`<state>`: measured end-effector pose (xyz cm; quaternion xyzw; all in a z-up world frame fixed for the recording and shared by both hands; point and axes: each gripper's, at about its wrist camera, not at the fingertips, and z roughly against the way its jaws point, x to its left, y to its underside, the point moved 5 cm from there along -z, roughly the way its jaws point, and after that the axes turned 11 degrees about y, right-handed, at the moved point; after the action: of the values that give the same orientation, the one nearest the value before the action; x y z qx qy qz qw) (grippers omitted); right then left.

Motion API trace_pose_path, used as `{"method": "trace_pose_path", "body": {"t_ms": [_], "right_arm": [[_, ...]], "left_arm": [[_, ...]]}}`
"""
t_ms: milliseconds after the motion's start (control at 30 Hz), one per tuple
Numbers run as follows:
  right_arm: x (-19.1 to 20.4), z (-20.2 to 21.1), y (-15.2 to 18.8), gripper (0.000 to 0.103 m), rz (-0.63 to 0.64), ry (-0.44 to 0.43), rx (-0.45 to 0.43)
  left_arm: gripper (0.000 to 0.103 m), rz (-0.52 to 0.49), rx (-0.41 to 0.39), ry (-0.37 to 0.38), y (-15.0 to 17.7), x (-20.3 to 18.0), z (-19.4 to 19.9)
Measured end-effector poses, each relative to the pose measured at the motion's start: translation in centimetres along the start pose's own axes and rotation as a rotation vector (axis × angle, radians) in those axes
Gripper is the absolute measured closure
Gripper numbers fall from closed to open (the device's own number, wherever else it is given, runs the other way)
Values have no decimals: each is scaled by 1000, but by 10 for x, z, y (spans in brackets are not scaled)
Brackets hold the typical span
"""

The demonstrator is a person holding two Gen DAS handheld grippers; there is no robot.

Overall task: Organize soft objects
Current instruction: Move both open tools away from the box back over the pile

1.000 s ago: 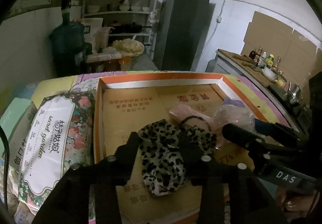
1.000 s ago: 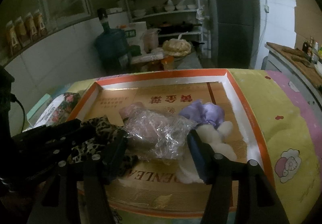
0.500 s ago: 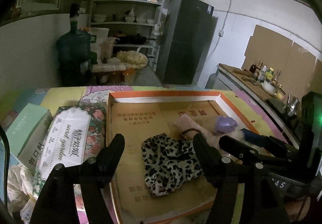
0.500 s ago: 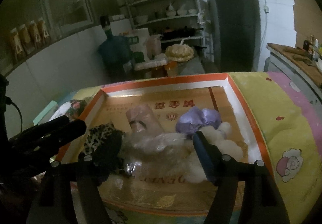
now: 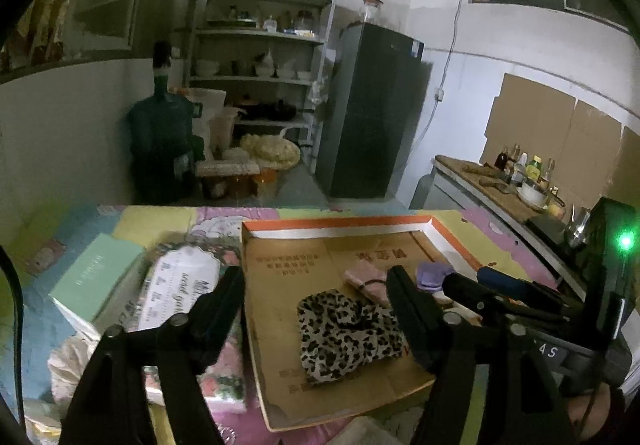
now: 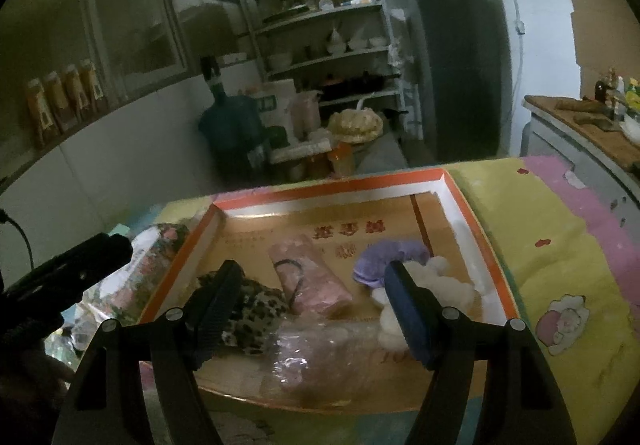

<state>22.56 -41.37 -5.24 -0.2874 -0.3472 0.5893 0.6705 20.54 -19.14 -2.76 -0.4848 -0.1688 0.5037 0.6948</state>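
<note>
A shallow cardboard tray [image 5: 340, 223] with an orange rim holds the soft things. A leopard-print cloth [image 5: 344, 337] lies crumpled on its floor. My left gripper [image 5: 314, 279] hovers above it with its jaws opening and nothing pressed between them. In the right wrist view a clear plastic bag [image 6: 320, 361] rests at the tray's [image 6: 332, 185] near edge, under my open right gripper [image 6: 312, 271]. Behind it lie a pink roll [image 6: 312, 281], a purple soft piece [image 6: 384, 257] and a white fluffy piece [image 6: 440, 285]. The leopard-print cloth [image 6: 256, 309] sits partly behind the right gripper's left finger.
Left of the tray lie a floral tissue pack [image 5: 176, 285] and a mint-green box [image 5: 100, 277] on the patterned cloth. Beyond the table stand a water jug [image 5: 160, 141], shelves, a dark fridge [image 5: 368, 113] and a counter with bottles [image 5: 512, 181].
Both grippers have opened, risen and pulled back. The left one let go of the leopard cloth and the right one let go of the plastic bag; both things now lie in the tray.
</note>
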Motion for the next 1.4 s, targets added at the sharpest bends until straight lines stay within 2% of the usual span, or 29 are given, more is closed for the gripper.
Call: {"method": "trace_pose_path", "body": {"t_ms": [67,567,700,767,1400], "right_arm": [[3,6,-2,28,-2,2,-7],[46,46,-6,28,37,-18,-62],[60,58,-6,27,43,-42,-75],[68,65,-6,23,48,-57,-84],[162,96,11,23,119,-156,-102]], "left_arm": [[19,-4,-16,1,-1,0,9],[18,-3,-103,-44,-8,24,71],[18,-9,-124,-68,-10,36,90],[18,-10,-137,-82,-10,44,101],[18,34,-196,-149,9,121,188]]}}
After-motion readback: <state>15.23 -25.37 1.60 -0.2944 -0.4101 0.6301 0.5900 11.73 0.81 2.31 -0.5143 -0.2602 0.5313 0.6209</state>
